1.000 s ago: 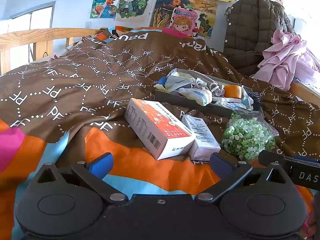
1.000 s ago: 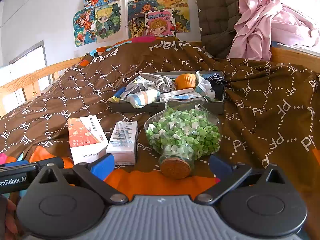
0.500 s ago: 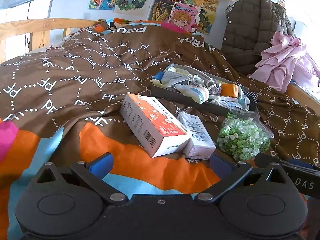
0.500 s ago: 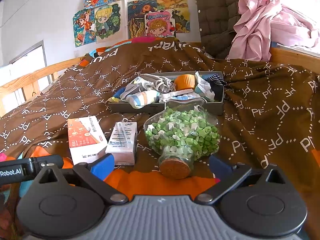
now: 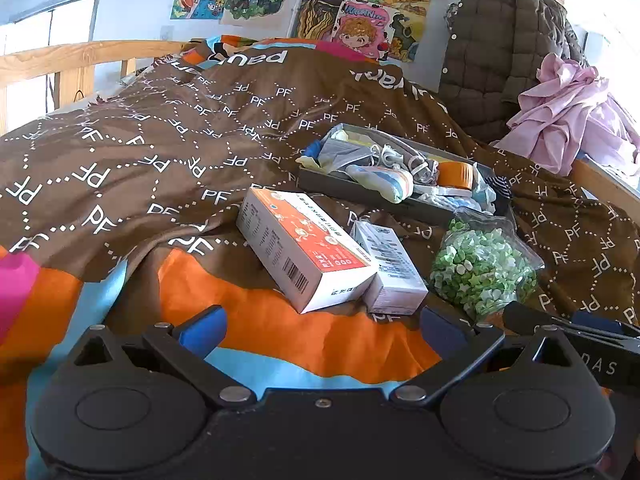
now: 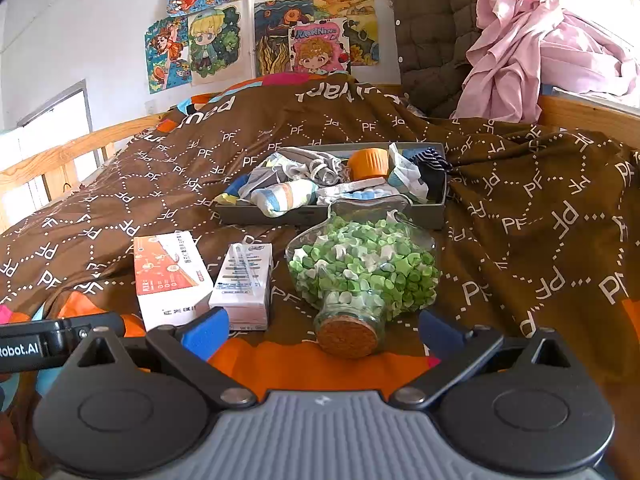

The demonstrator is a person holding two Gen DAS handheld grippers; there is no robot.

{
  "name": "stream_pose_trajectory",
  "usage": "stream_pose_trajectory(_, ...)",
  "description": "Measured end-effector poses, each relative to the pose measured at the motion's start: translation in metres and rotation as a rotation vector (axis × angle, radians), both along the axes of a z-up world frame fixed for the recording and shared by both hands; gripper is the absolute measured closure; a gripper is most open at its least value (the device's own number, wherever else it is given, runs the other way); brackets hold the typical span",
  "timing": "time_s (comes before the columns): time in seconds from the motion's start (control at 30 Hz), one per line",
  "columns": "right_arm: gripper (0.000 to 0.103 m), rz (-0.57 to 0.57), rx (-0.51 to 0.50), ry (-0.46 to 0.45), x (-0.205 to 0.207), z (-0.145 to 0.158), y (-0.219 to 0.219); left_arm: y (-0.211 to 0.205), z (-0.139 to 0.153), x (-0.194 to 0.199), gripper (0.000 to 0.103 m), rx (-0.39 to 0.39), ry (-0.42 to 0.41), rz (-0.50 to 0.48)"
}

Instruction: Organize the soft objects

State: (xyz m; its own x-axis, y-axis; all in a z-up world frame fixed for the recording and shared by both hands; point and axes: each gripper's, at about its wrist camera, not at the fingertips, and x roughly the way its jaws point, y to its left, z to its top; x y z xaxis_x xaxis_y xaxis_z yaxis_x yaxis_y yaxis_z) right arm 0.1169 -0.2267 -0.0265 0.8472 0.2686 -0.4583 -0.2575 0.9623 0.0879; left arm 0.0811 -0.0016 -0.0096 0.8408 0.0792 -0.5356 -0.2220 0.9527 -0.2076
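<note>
A grey tray (image 6: 248, 216) (image 5: 320, 184) on the brown bedspread holds rolled socks (image 6: 286, 196) (image 5: 384, 182), crumpled cloths and an orange cup (image 6: 368, 162) (image 5: 454, 174). In front of it lie an orange-and-white box (image 5: 304, 248) (image 6: 168, 276), a smaller white box (image 5: 390, 268) (image 6: 244, 280) and a corked glass bottle of green paper stars (image 6: 360, 276) (image 5: 482, 268). My left gripper (image 5: 322, 326) hangs open over the orange blanket, short of the boxes. My right gripper (image 6: 324, 328) is open, its fingers either side of the bottle's cork. Neither holds anything.
A wooden bed rail (image 5: 80, 56) runs along the left. A brown quilted jacket (image 6: 432, 32) and pink clothes (image 6: 532, 48) pile up at the back right. Posters (image 6: 256, 32) cover the wall. The other gripper's black body (image 5: 576, 344) shows at the right edge.
The left gripper's view has shifted slightly, with the boxes and tray sliding a little left and down in frame. The right gripper has stayed almost still.
</note>
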Motion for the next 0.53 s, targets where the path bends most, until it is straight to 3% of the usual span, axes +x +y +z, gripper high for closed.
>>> stream_pose_trajectory(0.53,0.000,0.000,-0.001,0.002,0.0001,-0.0003,0.0005,-0.0006,-0.0007,-0.0019,0.001,0.011,-0.005,-0.009)
